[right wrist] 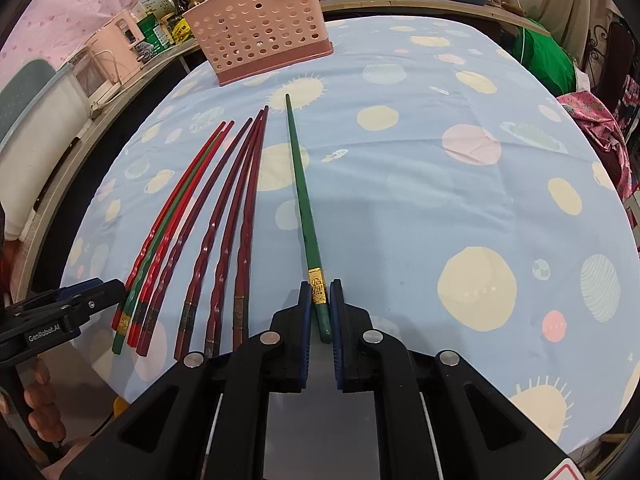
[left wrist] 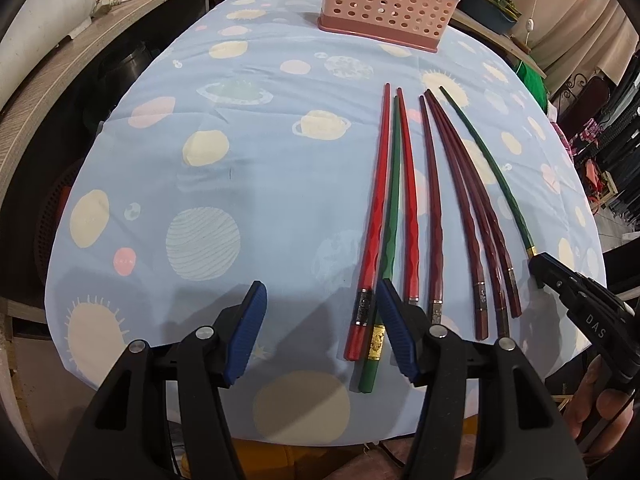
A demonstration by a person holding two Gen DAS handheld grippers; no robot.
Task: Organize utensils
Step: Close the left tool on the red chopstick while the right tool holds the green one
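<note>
Covering the table, a blue cloth [right wrist: 400,200] printed with planets carries everything. At its far edge stands a pink perforated basket [right wrist: 260,28], upright. Nearer lies a fan of chopsticks, all with long axes running away from the cameras, thin tips toward the basket and thick banded ends toward the near edge.

Apart on the right lies a green chopstick [right wrist: 302,200]; its gold-banded end sits between the right gripper [right wrist: 320,304], whose blue pads are drawn close on either side of it, apparently pinching it, though contact is hard to confirm. To its left are four maroon sticks [right wrist: 236,208], then two red sticks [right wrist: 176,196] with a second green one [left wrist: 390,216] between them.

Only the left wrist view shows the left gripper [left wrist: 320,312] from behind, spread wide, its right pad over the thick ends of the red-and-green group, holding nothing. Only the right wrist view shows the slender gap around the held stick.
</note>
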